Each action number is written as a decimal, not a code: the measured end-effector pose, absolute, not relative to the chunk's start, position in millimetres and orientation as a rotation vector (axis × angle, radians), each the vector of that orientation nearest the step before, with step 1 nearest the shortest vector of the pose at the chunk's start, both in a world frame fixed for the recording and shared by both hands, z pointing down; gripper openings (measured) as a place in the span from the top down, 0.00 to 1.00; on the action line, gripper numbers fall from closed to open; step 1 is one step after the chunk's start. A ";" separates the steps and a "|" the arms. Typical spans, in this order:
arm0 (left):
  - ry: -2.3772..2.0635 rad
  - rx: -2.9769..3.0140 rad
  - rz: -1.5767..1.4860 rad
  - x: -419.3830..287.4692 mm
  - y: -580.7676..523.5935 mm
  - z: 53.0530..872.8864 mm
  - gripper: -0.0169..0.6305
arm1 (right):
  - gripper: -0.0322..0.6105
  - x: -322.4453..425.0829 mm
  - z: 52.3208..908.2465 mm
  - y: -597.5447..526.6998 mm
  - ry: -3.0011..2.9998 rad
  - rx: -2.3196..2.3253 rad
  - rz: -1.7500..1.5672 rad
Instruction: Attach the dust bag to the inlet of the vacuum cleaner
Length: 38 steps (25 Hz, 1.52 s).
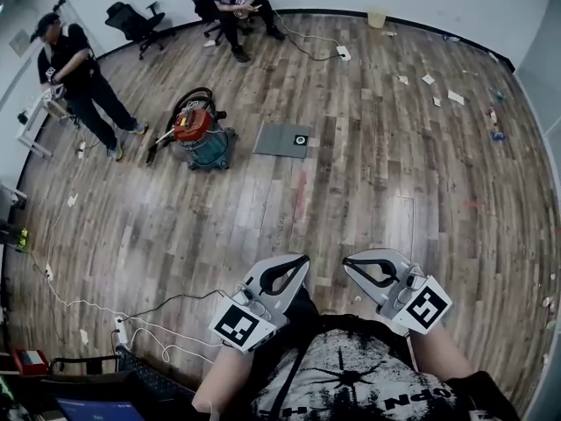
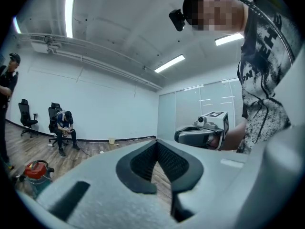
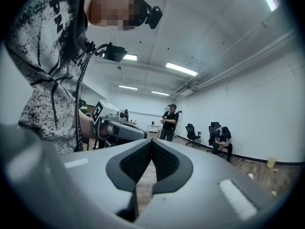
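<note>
Left gripper, right gripper both clamped shut, empty. Vacuum in head + left gripper views only; bag on floor, head view only.

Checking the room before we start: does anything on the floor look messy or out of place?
Yes. Paper scraps lie scattered at the far right, and a white cable trails loose across the floor at near left. The vacuum cleaner stands upright; the flat grey dust bag lies beside it, unattached.
</note>
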State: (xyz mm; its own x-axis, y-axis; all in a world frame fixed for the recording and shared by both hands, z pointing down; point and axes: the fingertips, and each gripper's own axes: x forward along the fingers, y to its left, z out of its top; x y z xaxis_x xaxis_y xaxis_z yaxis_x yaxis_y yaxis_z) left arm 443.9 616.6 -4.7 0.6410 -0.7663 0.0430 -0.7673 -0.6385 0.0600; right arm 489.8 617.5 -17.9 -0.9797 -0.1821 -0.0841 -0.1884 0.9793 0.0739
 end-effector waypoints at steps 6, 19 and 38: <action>-1.244 2.839 0.006 412.1 551.1 -11.3 0.97 | 0.94 455.3 -20.1 555.9 3.077 -0.345 0.139; -1.049 2.956 0.072 339.3 427.1 -11.9 0.97 | 0.94 371.4 -31.5 436.2 3.052 -0.515 0.136; -0.977 2.940 0.134 281.6 340.6 8.4 0.97 | 0.94 317.7 -21.8 340.4 3.102 -0.555 0.112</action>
